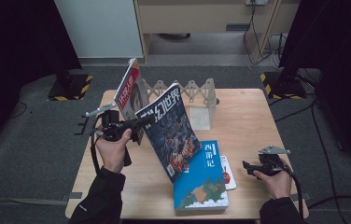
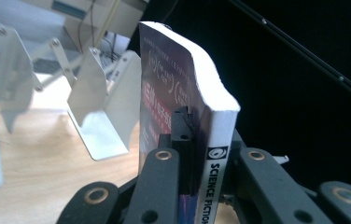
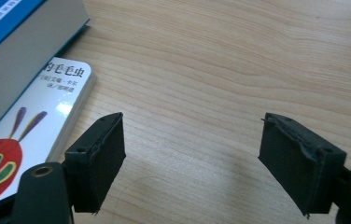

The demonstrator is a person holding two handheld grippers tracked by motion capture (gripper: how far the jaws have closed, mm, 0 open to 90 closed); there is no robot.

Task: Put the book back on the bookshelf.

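The left gripper [image 1: 138, 123] is pinching the science-fiction magazine [image 1: 171, 133] by its spine edge, jaws pressed tight on either side of it in the left gripper view, and holds it tilted in the air just in front of the white folding book rack [image 1: 197, 100]. The red-covered magazine [image 1: 129, 91] already stands in the rack's left end, leaning outward. The step in hand looks like standing the held magazine in a slot of the rack — so it likely pays to bring the magazine upright first, line its lower edge with the gap beside the red-covered magazine, and lower it without knocking that one over. The grip sits near one edge, so the floppy pages may sag; a slow, steady descent should help. The right gripper [image 1: 253, 166] rests spread and empty on the bench [image 1: 248, 116], well apart from the rack, near the blue book [image 1: 201, 179] and the small caterpillar board book [image 3: 24, 140] — ready, probably, for the next pick.
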